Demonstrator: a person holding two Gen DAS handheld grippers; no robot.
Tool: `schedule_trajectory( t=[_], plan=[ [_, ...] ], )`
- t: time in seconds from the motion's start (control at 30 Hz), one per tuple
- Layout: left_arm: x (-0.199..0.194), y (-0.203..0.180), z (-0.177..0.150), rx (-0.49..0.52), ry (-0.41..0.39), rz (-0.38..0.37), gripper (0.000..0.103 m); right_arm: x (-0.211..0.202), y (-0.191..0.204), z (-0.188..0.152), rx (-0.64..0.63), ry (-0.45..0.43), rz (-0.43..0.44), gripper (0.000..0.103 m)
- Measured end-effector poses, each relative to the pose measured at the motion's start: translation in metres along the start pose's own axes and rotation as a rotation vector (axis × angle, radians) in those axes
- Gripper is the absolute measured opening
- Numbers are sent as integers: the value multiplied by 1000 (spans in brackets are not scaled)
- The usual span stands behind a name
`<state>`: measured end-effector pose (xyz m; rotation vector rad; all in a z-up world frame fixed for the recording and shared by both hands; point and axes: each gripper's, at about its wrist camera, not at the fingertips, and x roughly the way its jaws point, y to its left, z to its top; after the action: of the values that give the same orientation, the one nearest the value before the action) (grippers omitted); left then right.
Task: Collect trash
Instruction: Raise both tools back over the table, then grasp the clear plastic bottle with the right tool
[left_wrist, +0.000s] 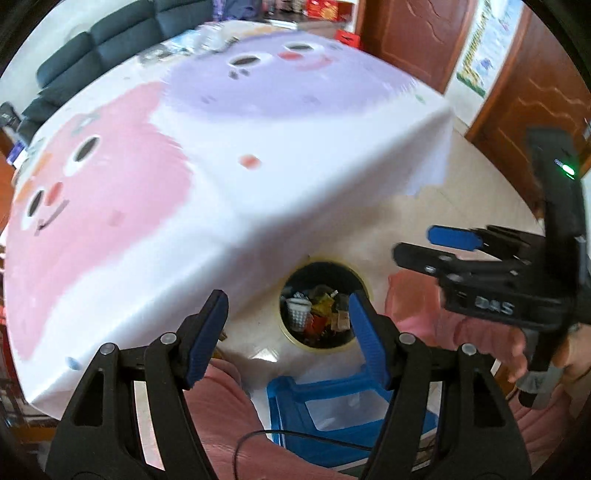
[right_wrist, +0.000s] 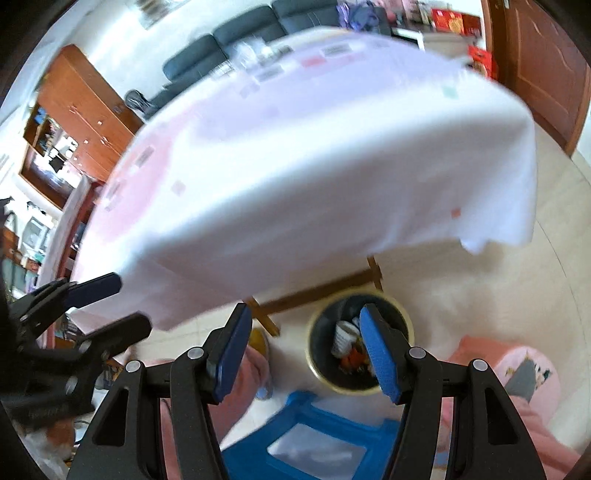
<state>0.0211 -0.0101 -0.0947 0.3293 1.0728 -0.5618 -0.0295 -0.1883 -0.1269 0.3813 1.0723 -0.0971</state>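
Trash bin (left_wrist: 320, 303) stands on open floor beside the tablecloth's (left_wrist: 258, 206) hanging edge.

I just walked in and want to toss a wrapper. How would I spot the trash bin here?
Find the big table draped in a white cloth with pink and purple cartoon faces. On the pale floor just off its near edge, beside a blue plastic stool, stands the trash bin. It is the only round container: yellow-rimmed, dark inside, holding wrappers and a white cup.

cartoon tablecloth (left_wrist: 229, 177), blue stool (left_wrist: 332, 402), dark sofa (left_wrist: 110, 40)
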Motion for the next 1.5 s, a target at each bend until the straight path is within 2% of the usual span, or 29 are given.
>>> schedule_trajectory(
  t=[0.17,0.3,0.4,0.6,0.8,0.9,1.03,1.17,1.27,1.43,1.47,1.5],
  plan=[
    [-24,35,23,-65,-39,22,65,-30,22,32,-19,-59,32,62],
    [-38,68,51,-109,-61,23,65,-42,36,69,-29,-64,66,62],
    [-49,93,80,-125,-82,32,65,-50,49,111,-57,-69,74,62],
    [-57,144,151,-159,-116,53,65,-55,73,217,-102,-105,77,62],
    [-50,185,217,-183,-133,67,65,-30,91,323,-115,-89,60,62],
    [-39,201,252,-172,-134,85,65,3,93,375,-76,-48,61,62],
    [-18,214,285,-162,-123,88,65,57,92,422,-26,16,46,61],
    [8,226,309,-165,-95,68,65,113,81,444,9,80,28,56],
    [31,236,323,-173,-71,55,65,147,72,448,40,122,38,55],
    [64,248,344,-173,-48,62,65,186,68,447,29,194,82,41],
    [67,248,344,-173,-46,63,65,190,69,445,20,202,85,32],
    [73,249,349,-173,-43,61,65,192,70,442,14,208,87,32]
  ],
)
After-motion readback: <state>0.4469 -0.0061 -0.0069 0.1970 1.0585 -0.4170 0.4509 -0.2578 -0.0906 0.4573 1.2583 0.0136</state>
